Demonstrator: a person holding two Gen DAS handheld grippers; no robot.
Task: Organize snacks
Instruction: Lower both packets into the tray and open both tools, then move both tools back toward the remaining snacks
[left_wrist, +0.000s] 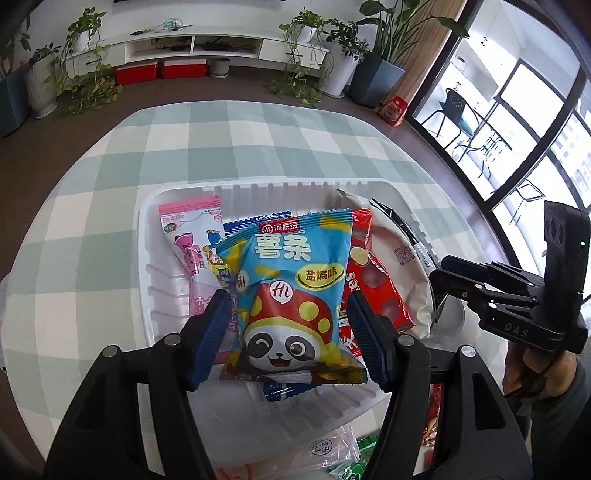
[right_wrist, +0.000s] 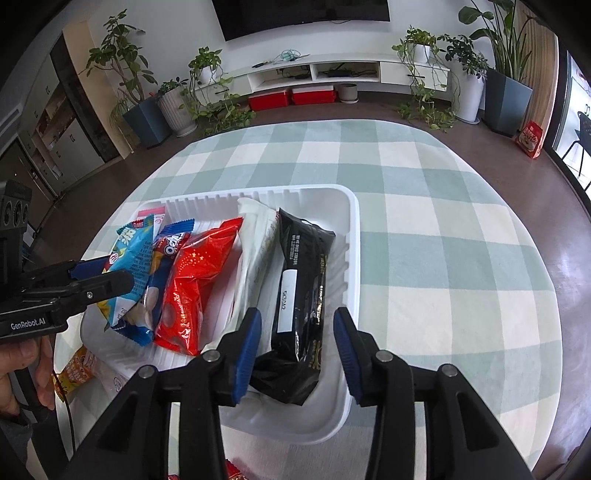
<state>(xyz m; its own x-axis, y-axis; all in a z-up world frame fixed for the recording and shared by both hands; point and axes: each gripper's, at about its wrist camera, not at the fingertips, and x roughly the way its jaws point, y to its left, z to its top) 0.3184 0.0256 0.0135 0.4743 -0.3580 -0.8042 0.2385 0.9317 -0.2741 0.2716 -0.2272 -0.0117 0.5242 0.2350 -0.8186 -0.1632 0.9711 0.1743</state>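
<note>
Your left gripper straddles the blue panda packet with its jaws apart and your right gripper gapes around the black packet, apparently so both stand filed in the white tray.

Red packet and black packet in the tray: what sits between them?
A white packet lies between the red packet and black packet; right wrist view.

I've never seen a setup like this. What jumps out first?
A bright blue panda snack bag stands between the left hand-held gripper's open blue pads, inside a white tray crowded with packets. On the tray's right side a black packet lies between the right hand-held gripper's open pads.
</note>
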